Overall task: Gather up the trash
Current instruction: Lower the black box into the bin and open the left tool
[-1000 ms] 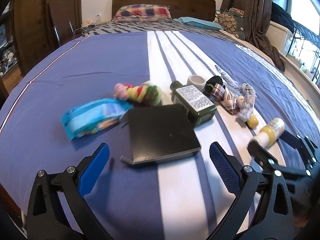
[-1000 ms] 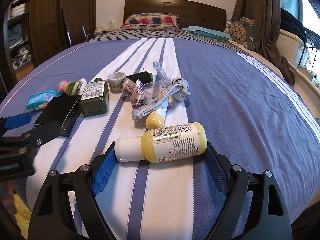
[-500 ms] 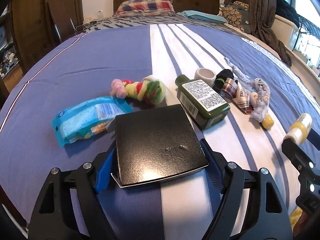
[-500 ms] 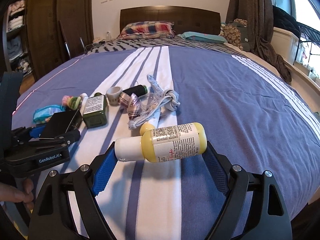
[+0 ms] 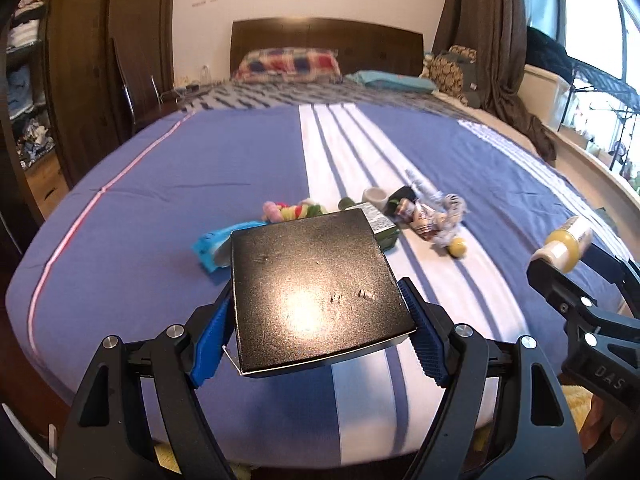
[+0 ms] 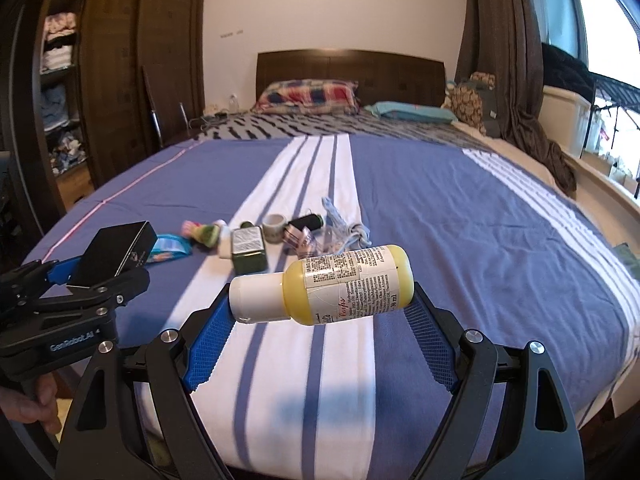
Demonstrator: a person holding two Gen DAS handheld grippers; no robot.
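Note:
My left gripper [image 5: 316,340] is shut on a flat black box [image 5: 316,284], held clear above the bed; the same box [image 6: 114,252] shows at the left of the right wrist view. Lifted over the striped cover, a yellow bottle with a white cap [image 6: 332,286] lies crosswise in my right gripper [image 6: 320,348], which is shut on it; the bottle [image 5: 568,242] also appears at the right of the left wrist view. On the bed lie a blue packet [image 5: 218,242], a green bottle [image 6: 249,250], a small white cup [image 6: 275,226], a colourful bundle [image 5: 294,212] and crumpled wrappers [image 5: 434,216].
The blue bedcover [image 6: 460,216] with white stripes fills both views. Pillows [image 6: 308,96] and a dark headboard [image 6: 352,66] stand at the far end. A wardrobe [image 6: 112,68] is at the left, curtains [image 6: 504,48] and a window ledge at the right. A hand [image 6: 36,404] holds the left gripper's handle.
My left gripper closed on the black box and lifted it off the bed. My right gripper rose with the yellow bottle. Both pulled back from the pile.

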